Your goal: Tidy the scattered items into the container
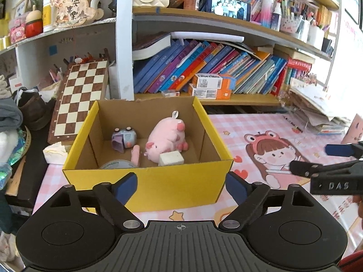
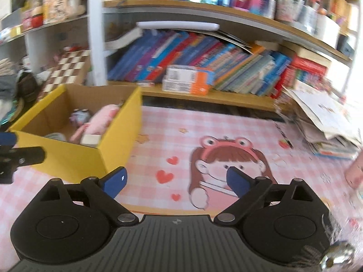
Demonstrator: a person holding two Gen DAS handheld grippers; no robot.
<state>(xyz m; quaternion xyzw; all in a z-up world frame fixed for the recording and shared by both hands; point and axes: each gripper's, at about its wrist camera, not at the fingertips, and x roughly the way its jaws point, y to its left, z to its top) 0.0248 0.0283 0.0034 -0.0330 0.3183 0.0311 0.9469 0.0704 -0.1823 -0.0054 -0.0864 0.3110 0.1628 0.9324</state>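
Note:
A yellow cardboard box [image 1: 149, 181] stands open on the pink mat. Inside lie a pink plush pig [image 1: 168, 136], a small purple-grey toy [image 1: 124, 138], a white block [image 1: 170, 158], a pink strip-shaped item [image 1: 135, 155] and a tape roll [image 1: 116, 165]. My left gripper [image 1: 181, 184] is open and empty in front of the box's near wall. My right gripper [image 2: 177, 181] is open and empty over the mat, right of the box [image 2: 68, 156]; it also shows in the left wrist view [image 1: 317, 158]. The pig [image 2: 102, 119] shows in the right wrist view.
A pink checked mat [image 2: 238, 140] with a cartoon girl covers the table. A chessboard [image 1: 79, 97] leans left of the box. Bookshelves [image 1: 204, 72] stand behind. A pile of papers [image 2: 322, 122] sits at the right. A pink object [image 2: 355, 172] lies at the far right edge.

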